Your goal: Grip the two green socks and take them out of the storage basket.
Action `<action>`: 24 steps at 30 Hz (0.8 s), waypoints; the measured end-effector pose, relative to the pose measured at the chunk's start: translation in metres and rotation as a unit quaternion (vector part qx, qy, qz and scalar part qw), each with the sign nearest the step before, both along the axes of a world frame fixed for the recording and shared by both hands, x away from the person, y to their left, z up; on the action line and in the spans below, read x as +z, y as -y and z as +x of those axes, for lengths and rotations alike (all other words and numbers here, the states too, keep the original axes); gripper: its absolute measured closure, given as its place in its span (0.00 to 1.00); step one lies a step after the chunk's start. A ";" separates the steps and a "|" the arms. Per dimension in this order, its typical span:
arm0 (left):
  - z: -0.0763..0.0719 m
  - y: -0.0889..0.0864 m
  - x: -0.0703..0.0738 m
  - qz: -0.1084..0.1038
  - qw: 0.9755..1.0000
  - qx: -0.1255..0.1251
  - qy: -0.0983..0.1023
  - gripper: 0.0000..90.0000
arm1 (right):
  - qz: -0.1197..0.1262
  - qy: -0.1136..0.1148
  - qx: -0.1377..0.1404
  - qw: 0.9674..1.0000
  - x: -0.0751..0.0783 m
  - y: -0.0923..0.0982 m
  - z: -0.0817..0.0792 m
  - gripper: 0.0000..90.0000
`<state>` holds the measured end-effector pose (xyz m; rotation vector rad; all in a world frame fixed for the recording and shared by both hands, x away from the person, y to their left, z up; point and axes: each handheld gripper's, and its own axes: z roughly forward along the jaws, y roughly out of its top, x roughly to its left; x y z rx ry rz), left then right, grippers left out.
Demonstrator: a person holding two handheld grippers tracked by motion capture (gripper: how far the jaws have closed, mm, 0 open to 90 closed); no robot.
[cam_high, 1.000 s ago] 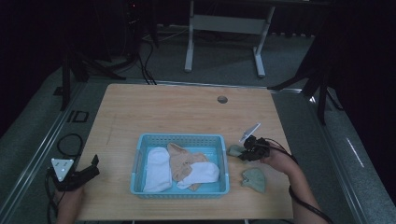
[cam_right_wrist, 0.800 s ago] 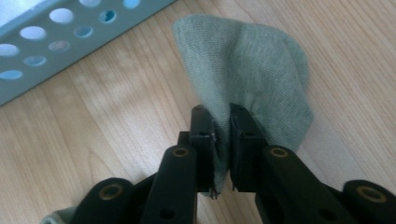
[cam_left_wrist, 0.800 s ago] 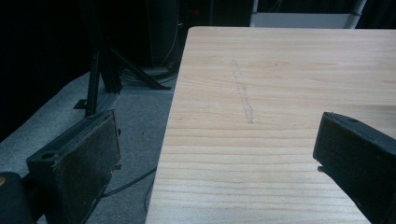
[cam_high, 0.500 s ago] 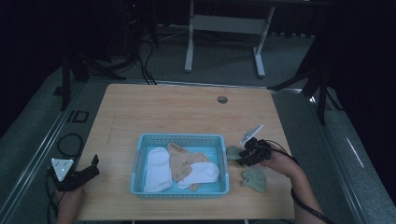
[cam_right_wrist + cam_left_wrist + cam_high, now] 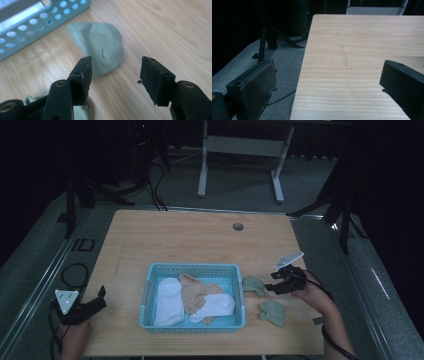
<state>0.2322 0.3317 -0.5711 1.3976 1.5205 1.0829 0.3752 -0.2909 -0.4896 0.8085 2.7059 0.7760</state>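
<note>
High view: right gripper [image 5: 276, 282] sits just right of a green sock [image 5: 254, 285] lying on the table [image 5: 190, 240] beside the blue basket [image 5: 194, 268], a second green sock [image 5: 272, 312] nearer the person; left gripper [image 5: 97, 301] rests at the table's near left corner, well apart. Right gripper view adds what the high view cannot resolve: jaws have just been opening, now spread with bare wood between them, the sock [image 5: 98, 46] flat just beyond the tips, untouched. Left gripper view: jaws wide apart, nothing between them, straddling the table edge.
</note>
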 end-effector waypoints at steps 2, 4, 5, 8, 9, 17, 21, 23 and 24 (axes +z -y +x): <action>0.000 0.000 0.000 0.000 1.000 0.000 0.000 0.00 | 0.008 0.001 -0.011 1.000 -0.002 0.007 -0.001 0.42; 0.000 0.000 0.000 0.000 1.000 0.000 0.000 0.00 | 0.014 0.001 -0.028 1.000 -0.005 0.015 -0.003 0.37; 0.000 0.000 0.000 0.000 1.000 0.001 0.000 0.00 | 0.015 0.006 -0.038 0.999 -0.007 0.019 -0.004 0.34; 0.000 0.000 0.000 0.001 1.000 0.001 -0.001 0.00 | 0.017 0.014 -0.060 0.998 -0.010 0.029 -0.007 0.26; 0.000 0.000 0.000 0.001 1.000 0.001 0.000 0.00 | 0.022 0.010 -0.072 0.997 -0.012 0.035 -0.007 0.22; 0.000 0.000 0.000 0.002 1.000 0.002 -0.001 0.00 | 0.060 0.019 -0.122 0.990 -0.020 0.062 -0.016 0.12; 0.000 0.000 0.000 0.002 1.000 0.002 -0.001 0.00 | 0.078 0.020 -0.144 0.986 -0.026 0.071 -0.018 0.12; 0.000 0.000 0.000 0.001 1.000 0.002 -0.001 0.00 | 0.088 0.024 -0.158 0.983 -0.028 0.076 -0.020 0.12; 0.000 0.000 0.000 0.001 1.000 0.002 -0.001 0.00 | 0.091 0.022 -0.160 0.983 -0.029 0.078 -0.020 0.12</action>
